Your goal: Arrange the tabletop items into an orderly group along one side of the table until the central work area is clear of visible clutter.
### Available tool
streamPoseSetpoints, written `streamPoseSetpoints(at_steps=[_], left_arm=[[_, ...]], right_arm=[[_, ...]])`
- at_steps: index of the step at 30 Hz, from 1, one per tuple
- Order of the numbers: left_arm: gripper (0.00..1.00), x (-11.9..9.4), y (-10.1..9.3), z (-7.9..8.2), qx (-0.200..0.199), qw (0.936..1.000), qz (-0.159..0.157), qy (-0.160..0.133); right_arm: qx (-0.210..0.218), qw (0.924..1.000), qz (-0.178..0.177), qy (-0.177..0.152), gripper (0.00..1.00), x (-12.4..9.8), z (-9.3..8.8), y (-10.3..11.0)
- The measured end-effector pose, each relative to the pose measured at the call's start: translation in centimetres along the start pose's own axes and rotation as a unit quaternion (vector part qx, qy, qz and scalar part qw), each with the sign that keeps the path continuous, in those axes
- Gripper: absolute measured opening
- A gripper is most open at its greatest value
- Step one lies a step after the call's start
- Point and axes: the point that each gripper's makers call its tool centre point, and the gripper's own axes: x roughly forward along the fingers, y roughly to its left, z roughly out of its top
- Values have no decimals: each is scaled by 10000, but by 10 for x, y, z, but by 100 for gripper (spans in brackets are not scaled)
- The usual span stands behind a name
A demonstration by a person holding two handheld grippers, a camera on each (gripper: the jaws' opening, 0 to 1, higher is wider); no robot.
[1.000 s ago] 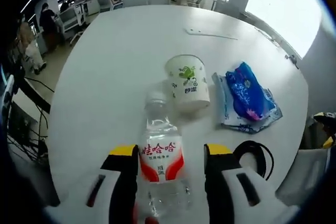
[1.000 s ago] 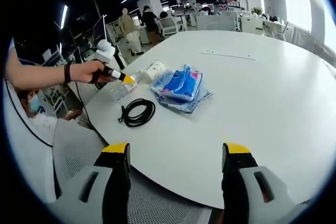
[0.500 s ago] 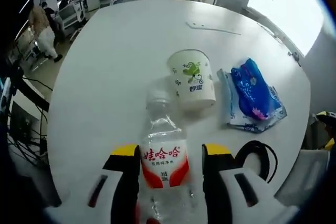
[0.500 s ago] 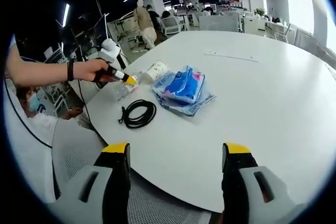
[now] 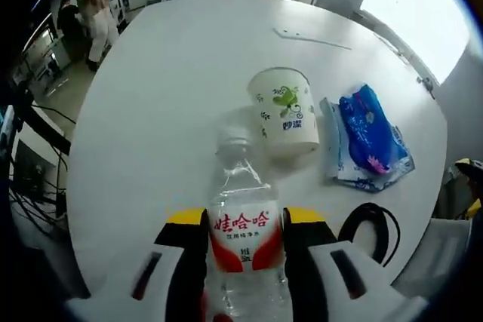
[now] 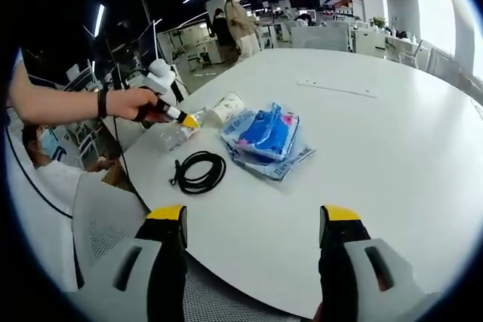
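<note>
At the near edge of the round white tabletop (image 5: 151, 96), the left gripper (image 5: 243, 220) clamps a clear plastic water bottle with a red label (image 5: 240, 216) beside a white printed paper cup (image 5: 285, 115). The right gripper (image 6: 255, 220) hangs wide and empty. Judged next: set the bottle down by the cup.

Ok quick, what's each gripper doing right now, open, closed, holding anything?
Left gripper: closed on the water bottle.
Right gripper: open, holding nothing, jaws apart above the table edge.

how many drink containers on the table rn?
2: a water bottle lying between the left tool's jaws, and a paper cup on its side just beyond the bottle's cap.
</note>
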Motion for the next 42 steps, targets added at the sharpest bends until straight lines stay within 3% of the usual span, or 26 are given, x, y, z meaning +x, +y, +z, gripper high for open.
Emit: streamPoseSetpoints(at_steps=[10, 23, 26, 32, 42], left_arm=[[40, 4, -4, -3, -73, 9999, -50, 128], [38, 0, 12, -18, -177, 9996, -61, 204], [37, -4, 14, -26, -381, 9992, -82, 120], [36, -15, 10, -31, -324, 9994, -21, -116], [36, -39, 3, -26, -352, 9971, 68, -673]], right_arm=[[-10, 10000, 68, -38, 70, 12, 7, 5], [-68, 9999, 146, 24, 70, 24, 7, 25], [-86, 9998, 154, 15, 70, 24, 7, 27], [-123, 9998, 170, 7, 70, 25, 7, 28], [-203, 9996, 194, 2, 69, 22, 8, 27]])
